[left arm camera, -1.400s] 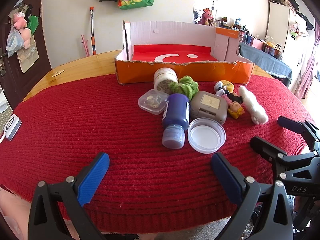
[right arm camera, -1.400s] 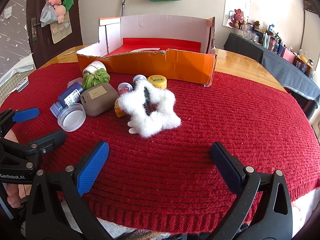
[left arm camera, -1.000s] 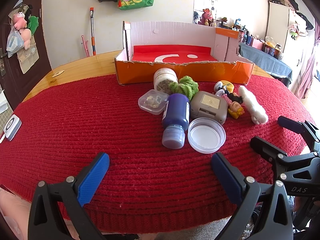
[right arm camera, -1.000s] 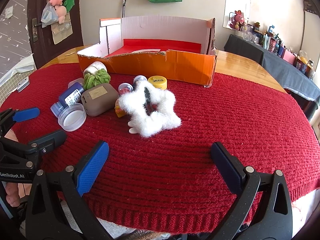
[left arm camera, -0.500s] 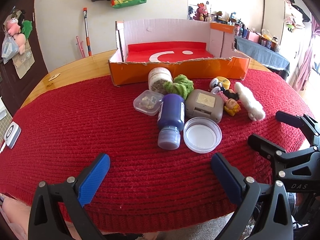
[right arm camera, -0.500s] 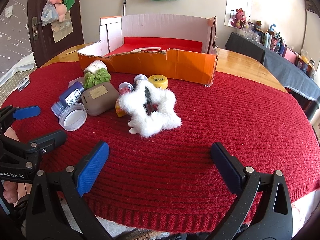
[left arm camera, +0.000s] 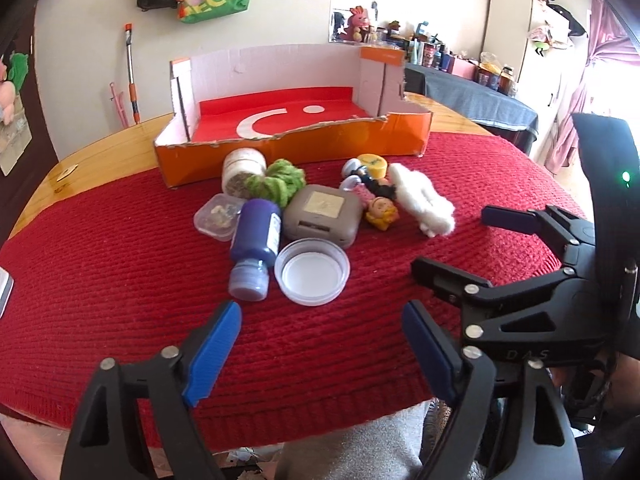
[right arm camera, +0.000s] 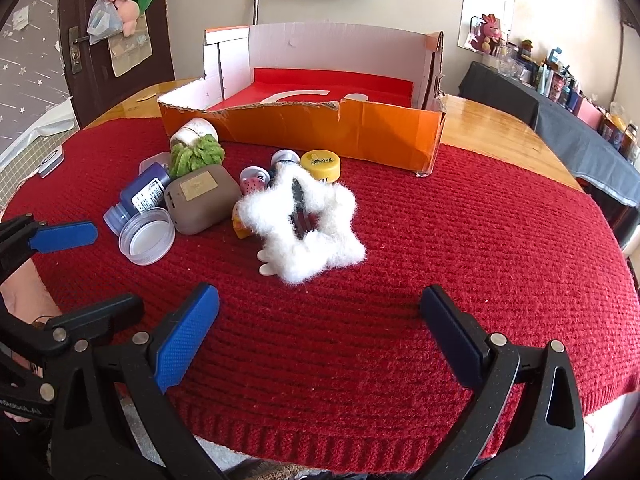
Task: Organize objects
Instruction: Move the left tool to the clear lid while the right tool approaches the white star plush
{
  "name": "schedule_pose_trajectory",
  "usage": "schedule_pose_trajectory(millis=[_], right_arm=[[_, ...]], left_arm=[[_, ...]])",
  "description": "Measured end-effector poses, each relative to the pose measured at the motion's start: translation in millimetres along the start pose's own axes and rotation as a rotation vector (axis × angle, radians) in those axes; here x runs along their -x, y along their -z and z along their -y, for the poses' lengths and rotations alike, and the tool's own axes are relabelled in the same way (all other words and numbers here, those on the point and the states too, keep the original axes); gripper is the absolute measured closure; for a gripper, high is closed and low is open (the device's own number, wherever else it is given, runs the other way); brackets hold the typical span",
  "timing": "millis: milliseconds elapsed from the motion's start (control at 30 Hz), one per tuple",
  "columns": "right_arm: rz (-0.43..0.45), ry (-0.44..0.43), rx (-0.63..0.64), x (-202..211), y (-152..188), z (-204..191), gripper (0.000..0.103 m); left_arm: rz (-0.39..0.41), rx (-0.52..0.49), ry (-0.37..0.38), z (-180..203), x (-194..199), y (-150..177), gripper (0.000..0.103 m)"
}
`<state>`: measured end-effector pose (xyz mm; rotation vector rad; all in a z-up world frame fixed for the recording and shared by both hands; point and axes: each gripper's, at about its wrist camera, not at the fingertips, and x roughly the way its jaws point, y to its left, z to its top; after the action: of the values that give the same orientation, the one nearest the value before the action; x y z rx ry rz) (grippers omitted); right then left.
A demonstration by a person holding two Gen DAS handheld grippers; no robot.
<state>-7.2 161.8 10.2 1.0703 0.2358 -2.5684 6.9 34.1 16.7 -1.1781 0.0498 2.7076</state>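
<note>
Left wrist view: left gripper (left arm camera: 322, 344) has drawn nearer the pile, fingers narrowing on nothing; blue bottle (left arm camera: 256, 236) at 12 o'clock, orange box (left arm camera: 296, 148) beyond, still bare.

Right wrist view: right gripper (right arm camera: 320, 328) unmoved, fingers released; white fluffy toy (right arm camera: 308, 220) at 12 o'clock on the worktop (right arm camera: 500, 220).

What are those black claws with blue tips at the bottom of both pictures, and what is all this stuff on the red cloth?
They are hand-held grippers; a person holds one in each hand, each carrying a camera that looks along its fingers. One picture is from the left gripper, whose jaws are closing with nothing between them; the other is from the right gripper, open and empty. On the red cloth lie a blue bottle, a clear lid, a grey case, a fluffy white toy and smaller items, in front of an orange cardboard box.
</note>
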Motion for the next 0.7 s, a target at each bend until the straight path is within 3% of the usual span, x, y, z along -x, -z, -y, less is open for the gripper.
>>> schedule_pose_trajectory(millis=[167,533,700], right_arm=[[0.0,-0.021,0.003,-3,-6,3,0.011],[-0.004,-0.066,0.008,-13,-20,7,0.021],[-0.01,-0.079,0.003,-17,-25,10,0.032]], left_arm=[[-0.017,0.024,0.03,-2,-8,-5,0.032],[-0.014,0.047,0.045,-11,-12,-11,0.039],[-0.014,0.042,0.041,-12,-15,-14,0.044]])
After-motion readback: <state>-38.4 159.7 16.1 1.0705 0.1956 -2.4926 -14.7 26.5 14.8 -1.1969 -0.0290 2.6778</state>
